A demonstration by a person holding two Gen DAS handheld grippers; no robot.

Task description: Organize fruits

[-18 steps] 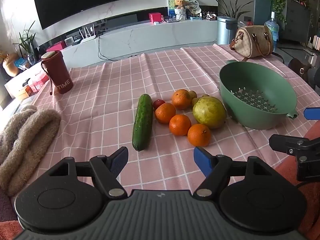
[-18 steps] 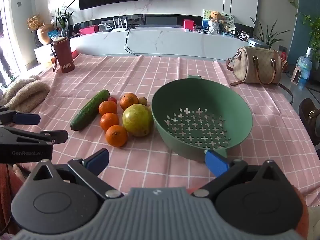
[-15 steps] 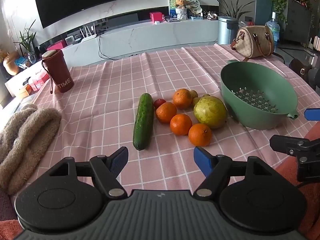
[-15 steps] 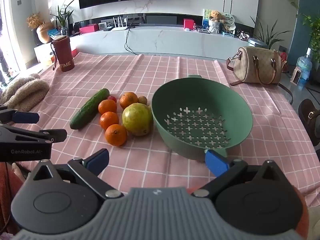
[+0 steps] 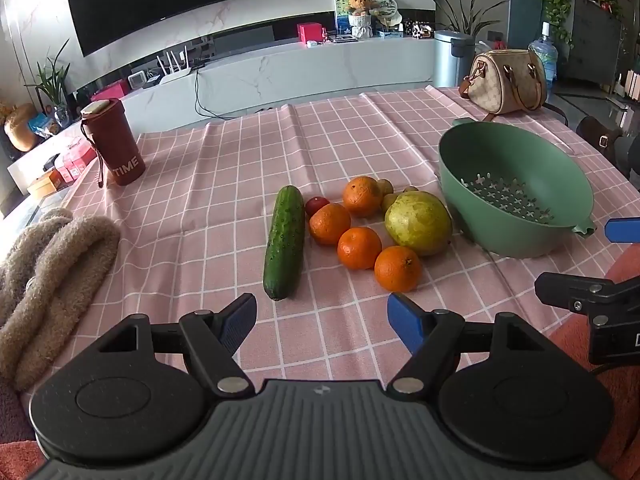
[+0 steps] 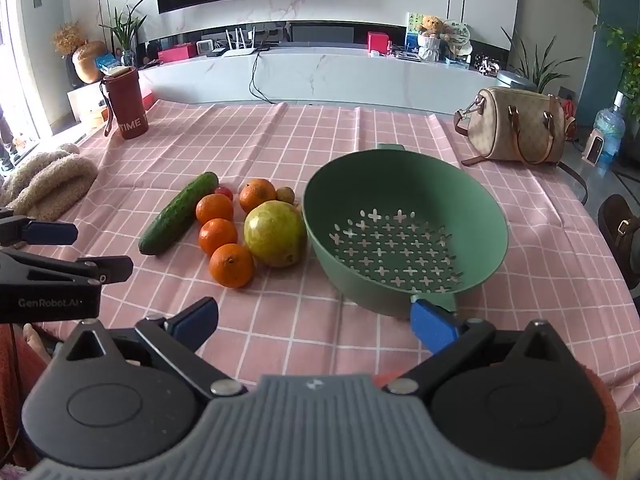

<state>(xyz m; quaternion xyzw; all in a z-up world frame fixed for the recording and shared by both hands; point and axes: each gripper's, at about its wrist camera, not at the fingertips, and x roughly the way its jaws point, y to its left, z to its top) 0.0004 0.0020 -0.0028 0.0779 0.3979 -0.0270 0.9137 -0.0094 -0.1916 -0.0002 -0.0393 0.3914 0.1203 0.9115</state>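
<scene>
Left wrist view: the left gripper point(image 5: 321, 320) hangs over the near edge of the pink checked tablecloth point(image 5: 224, 184), its blue-padded fingers spread wide with nothing between them. Just beyond it lies the cucumber point(image 5: 285, 242), lengthwise, with a small red fruit point(image 5: 316, 204) and four oranges point(image 5: 359, 248) clustered to its right. A large yellow-green fruit point(image 5: 418, 223) sits right of the oranges, close beside the green colander point(image 5: 516, 196), which holds no fruit. A dark red cup point(image 5: 114, 142) stands far left, a fuzzy beige cloth point(image 5: 52, 276) lies at the left edge, and a handbag point(image 5: 506, 80) sits far right. Right wrist view: the right gripper point(image 6: 315, 322) is likewise spread apart and holds nothing; its right finger overlaps the colander's point(image 6: 404, 184) near rim in the picture, though contact cannot be told. The fruit group lies left of the colander, and the left gripper point(image 6: 52, 248) juts in at the left edge.
</scene>
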